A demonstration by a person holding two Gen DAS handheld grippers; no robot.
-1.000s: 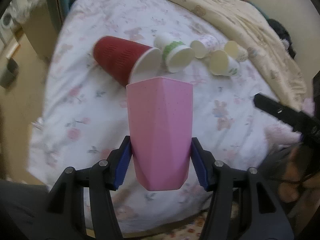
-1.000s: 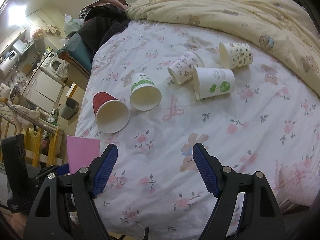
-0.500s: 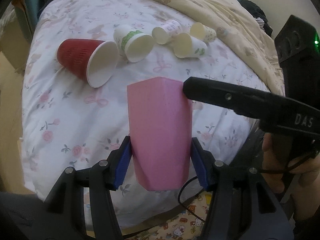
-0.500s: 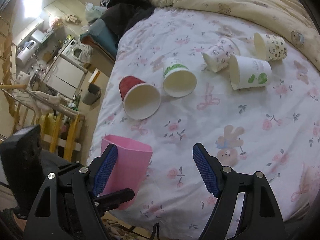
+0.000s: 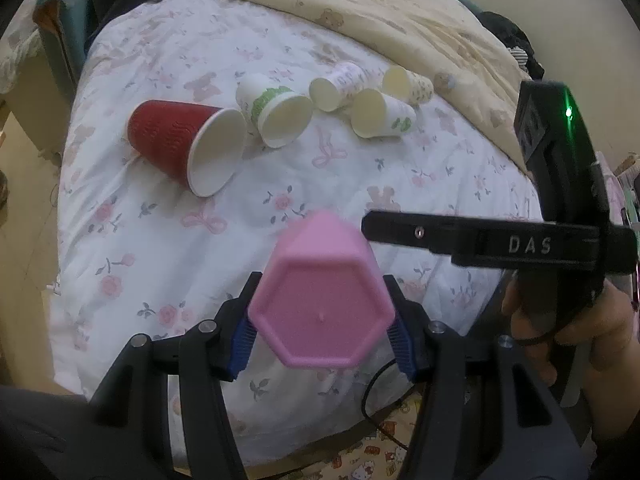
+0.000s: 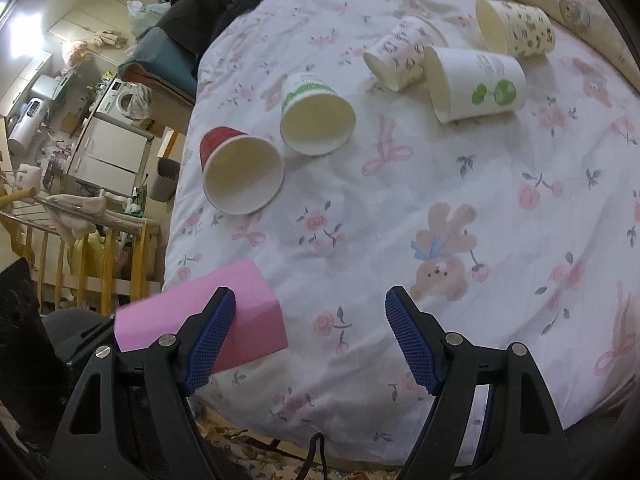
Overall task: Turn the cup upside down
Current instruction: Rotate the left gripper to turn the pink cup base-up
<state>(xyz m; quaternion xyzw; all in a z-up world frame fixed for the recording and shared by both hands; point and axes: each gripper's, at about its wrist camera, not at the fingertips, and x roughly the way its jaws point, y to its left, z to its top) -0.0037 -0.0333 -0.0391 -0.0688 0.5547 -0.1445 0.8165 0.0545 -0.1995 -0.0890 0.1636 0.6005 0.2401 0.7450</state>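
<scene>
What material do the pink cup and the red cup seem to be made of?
Pink cup: probably hard plastic, matte; faceted walls, moulded hexagonal base with a small centre nub. Red cup: probably paper; ribbed embossed red sleeve, plain white inside, thin rolled rim.

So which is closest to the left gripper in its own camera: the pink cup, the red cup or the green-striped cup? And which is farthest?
1. Pink cup, clamped in the left gripper.
2. Red cup, lying on its side, up and to the left.
3. Green-striped cup, lying just beyond the red one, farther back on the bed.
</scene>
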